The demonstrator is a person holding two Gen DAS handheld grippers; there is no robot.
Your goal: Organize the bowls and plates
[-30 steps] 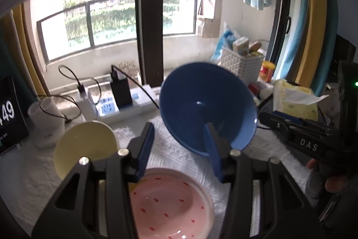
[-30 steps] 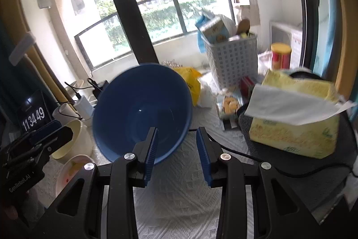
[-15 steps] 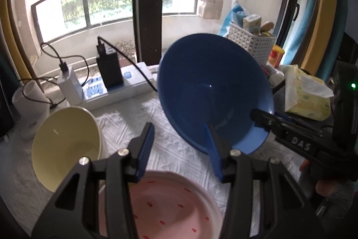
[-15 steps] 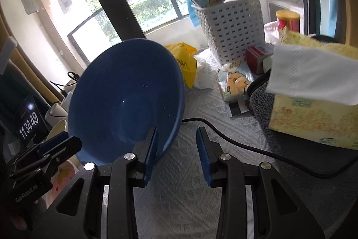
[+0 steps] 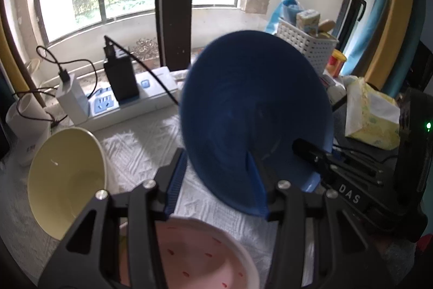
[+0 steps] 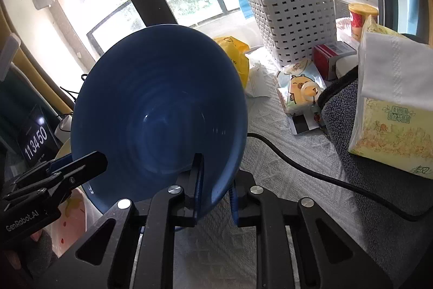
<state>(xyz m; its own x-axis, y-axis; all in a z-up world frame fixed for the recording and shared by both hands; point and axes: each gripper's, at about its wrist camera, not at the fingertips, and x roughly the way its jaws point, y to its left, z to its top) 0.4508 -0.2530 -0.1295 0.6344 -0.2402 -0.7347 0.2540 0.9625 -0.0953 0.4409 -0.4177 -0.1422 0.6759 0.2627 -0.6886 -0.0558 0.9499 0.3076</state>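
Observation:
A blue bowl [image 5: 254, 110] [image 6: 157, 104] hangs tilted above the white cloth, its inside facing both cameras. My left gripper [image 5: 216, 178] is shut on its lower wall, one finger inside and the other under the outside. My right gripper [image 6: 215, 180] straddles the opposite rim and its jaws are closing on it, the pads tight against the wall. In the left wrist view, a pale yellow bowl [image 5: 67, 180] leans at the left. A pink bowl with red specks [image 5: 203, 256] lies just under the left gripper.
A power strip with chargers [image 5: 130, 102] and a white mug [image 5: 24, 121] sit behind the bowls. To the right are a white basket [image 6: 292, 23], a tissue box [image 6: 392, 113] and a black cable [image 6: 311, 169] across the cloth. A clock [image 6: 35, 142] stands far left.
The right jaws have closed from a wide gap onto the blue bowl's rim. Both grippers sank a little and the bowl now fills more of each view.

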